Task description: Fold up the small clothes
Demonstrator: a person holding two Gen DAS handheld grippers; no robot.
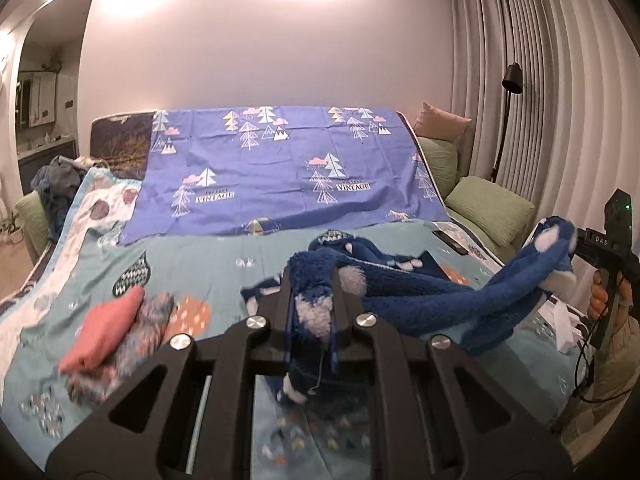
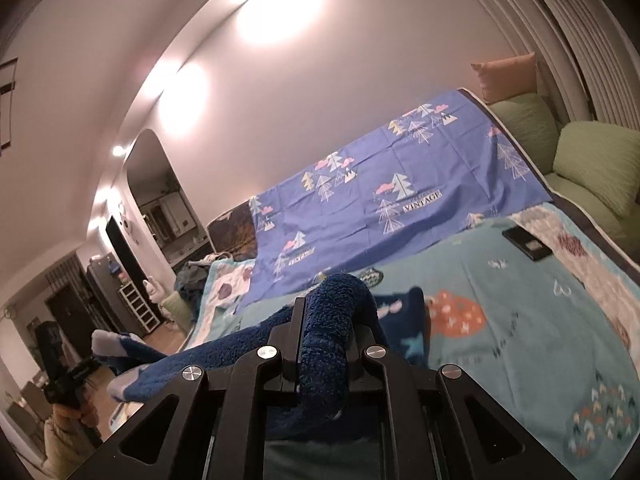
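In the left wrist view, your left hand-held gripper (image 1: pixel 311 280) at lower centre is clenched on a fuzzy blue garment (image 1: pixel 424 300) with pale spots, which stretches rightward, raised over the bed (image 1: pixel 224 256), to your right hand-held gripper (image 1: pixel 570 246) at the right edge, which grasps its far end. At lower left of the frame a folded pink cloth (image 1: pixel 106 330) lies on a folded patterned cloth (image 1: pixel 132 344) on the teal bedspread, with a purple tree-print sheet (image 1: pixel 280 168) behind. In the right wrist view, your right hand-held gripper (image 2: pixel 326 320) at lower centre pinches the blue garment (image 2: pixel 332 332), which runs left to the left hand-held gripper (image 2: pixel 98 362) at the lower left. A dark phone (image 2: pixel 526 243) lies on the bed at right.
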